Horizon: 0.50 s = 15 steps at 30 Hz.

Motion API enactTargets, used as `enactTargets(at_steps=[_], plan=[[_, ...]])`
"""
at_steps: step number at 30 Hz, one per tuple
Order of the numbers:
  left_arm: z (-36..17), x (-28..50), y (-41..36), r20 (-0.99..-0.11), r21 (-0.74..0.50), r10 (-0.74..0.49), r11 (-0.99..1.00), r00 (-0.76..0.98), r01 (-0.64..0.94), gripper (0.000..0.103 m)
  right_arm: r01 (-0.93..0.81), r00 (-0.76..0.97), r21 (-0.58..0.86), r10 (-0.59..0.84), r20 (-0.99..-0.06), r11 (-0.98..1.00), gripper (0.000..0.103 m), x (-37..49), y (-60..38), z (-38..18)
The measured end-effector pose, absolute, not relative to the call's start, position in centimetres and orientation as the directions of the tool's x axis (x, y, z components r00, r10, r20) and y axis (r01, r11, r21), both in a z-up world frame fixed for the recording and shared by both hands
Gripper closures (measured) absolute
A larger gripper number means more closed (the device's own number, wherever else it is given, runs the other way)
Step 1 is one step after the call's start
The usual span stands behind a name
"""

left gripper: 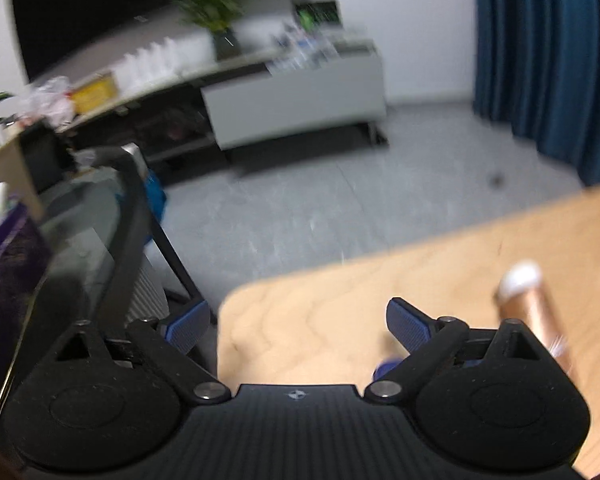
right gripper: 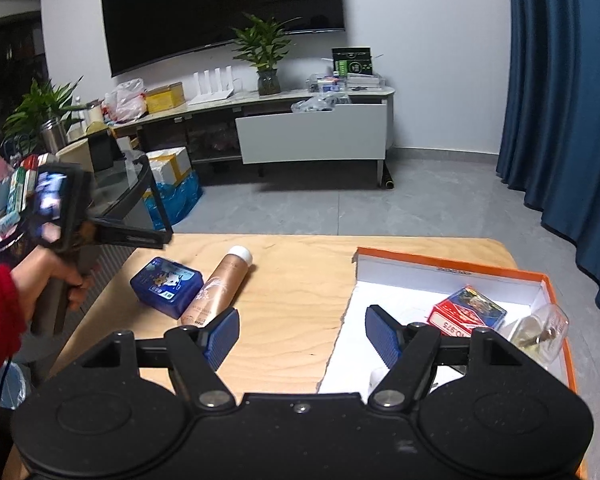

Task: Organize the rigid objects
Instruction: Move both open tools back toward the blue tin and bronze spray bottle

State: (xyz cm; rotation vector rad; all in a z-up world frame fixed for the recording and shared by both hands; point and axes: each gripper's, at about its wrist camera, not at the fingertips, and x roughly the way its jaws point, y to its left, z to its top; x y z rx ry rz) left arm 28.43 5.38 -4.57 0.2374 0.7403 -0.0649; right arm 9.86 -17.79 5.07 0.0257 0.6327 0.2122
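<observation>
Wall television (right gripper: 220, 12), potted plant (right gripper: 266, 60), blue curtain (right gripper: 560, 120)

On the table (right gripper: 292, 280), the blue box (right gripper: 167, 286) lies touching the bottle's (right gripper: 218, 290) left side; the tray (right gripper: 452, 270) sits well right of the bottle, holding a card box (right gripper: 466, 312).

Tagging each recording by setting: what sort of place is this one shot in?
Most likely a home living room. A large dark wall-mounted screen hangs above a long low media cabinet with a potted plant on it, and blue floor-length curtains hang to the right.
</observation>
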Motion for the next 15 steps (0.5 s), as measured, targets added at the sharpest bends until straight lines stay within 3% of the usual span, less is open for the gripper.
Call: enactTargets(at_steps=[7, 9, 12, 15], plan=[[-5.4, 22.5, 8.8, -0.737, 0.103, -0.131, 0.948, 0.663, 0.302, 0.010, -0.208, 0.783, 0.093, 0.223, -0.581, 0.974, 0.020, 10.0, -17.7, 4.5], [-5.0, 19.3, 9.3, -0.713, 0.114, -0.145, 0.942, 0.686, 0.317, 0.010, -0.212, 0.778, 0.106, 0.233, -0.583, 0.972, 0.020, 10.1, -17.7, 4.2], [-3.7, 15.1, 10.2, -0.637, 0.018, -0.270, 0.931, 0.722, 0.364, 0.001, -0.225, 0.767, 0.126, 0.255, -0.588, 0.966, 0.020, 10.1, -17.2, 3.7], [-3.4, 13.4, 9.1, -0.602, -0.037, -0.340, 0.916, 0.722, 0.400, 0.000, -0.244, 0.757, 0.140, 0.278, -0.591, 0.960, 0.020, 10.4, -16.3, 3.5]])
